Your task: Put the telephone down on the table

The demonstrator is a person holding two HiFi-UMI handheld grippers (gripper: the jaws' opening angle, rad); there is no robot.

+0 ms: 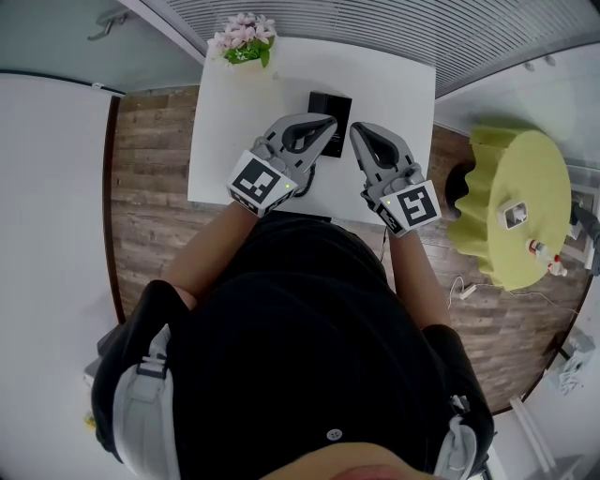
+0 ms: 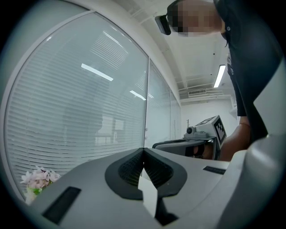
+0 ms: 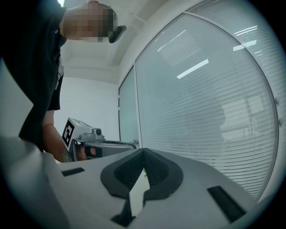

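Observation:
A black telephone [image 1: 330, 103] lies on the white table [image 1: 394, 89], its near part hidden behind my left gripper [image 1: 327, 121]. The left gripper hovers over the phone's near edge with its jaws pressed together and nothing between them. Just to the right, my right gripper [image 1: 360, 130] is also shut and empty, beside the phone. In the left gripper view the left gripper [image 2: 144, 150] points level at the glass wall, with the right gripper [image 2: 196, 142] beside it. The right gripper view shows the right gripper's [image 3: 144, 150] jaws meeting at the tips and the left gripper [image 3: 96, 145] alongside.
A pot of pink flowers [image 1: 244, 39] stands at the table's far left corner, also seen as flowers [image 2: 38, 179] in the left gripper view. Behind the table is a glass wall with blinds [image 1: 375, 23]. A round yellow-green table [image 1: 525, 202] with small items stands to the right on the wooden floor.

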